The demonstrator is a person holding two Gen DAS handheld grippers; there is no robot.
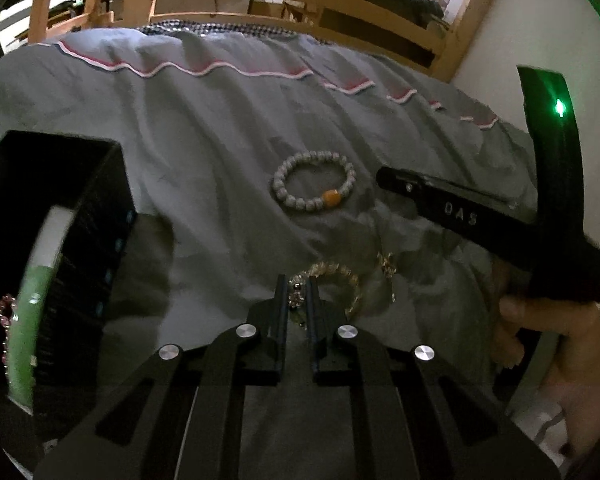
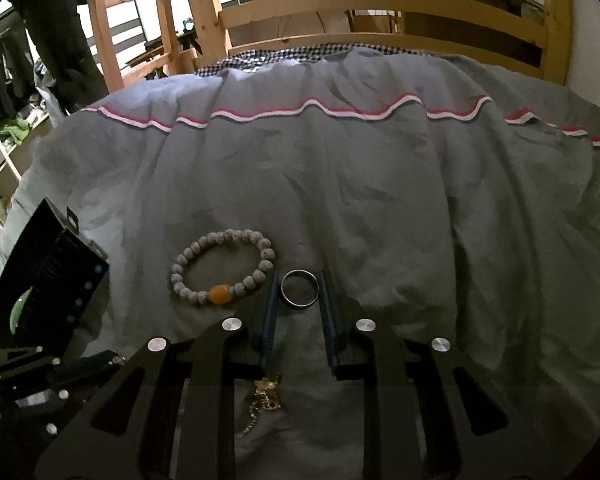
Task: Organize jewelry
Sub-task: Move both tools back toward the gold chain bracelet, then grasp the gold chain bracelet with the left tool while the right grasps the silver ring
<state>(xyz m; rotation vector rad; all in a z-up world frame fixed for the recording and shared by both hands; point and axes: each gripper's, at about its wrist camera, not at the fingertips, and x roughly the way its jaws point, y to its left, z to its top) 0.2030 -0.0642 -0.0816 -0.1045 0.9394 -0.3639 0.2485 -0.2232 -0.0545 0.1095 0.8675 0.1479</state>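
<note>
My left gripper (image 1: 298, 286) is shut on a pale-gold beaded bracelet (image 1: 342, 282) at its dark bead cluster, low over the grey duvet (image 1: 220, 140). A grey beaded bracelet with an orange bead (image 1: 314, 182) lies beyond it; it also shows in the right wrist view (image 2: 224, 268). My right gripper (image 2: 300, 284) is shut on a silver ring (image 2: 300, 289), its fingertips against the ring's sides. A gold chain with a flower charm (image 2: 266, 394) lies under the right gripper. A black jewelry box (image 1: 56, 248) stands open at the left, with pink jewelry (image 1: 6, 308) inside.
The wooden bed frame (image 2: 380, 4) runs along the far edge. The right gripper's body and the hand (image 1: 480, 216) sit at the right of the left wrist view. The black box (image 2: 48, 276) is left of the right gripper. Shelves (image 2: 4, 152) stand far left.
</note>
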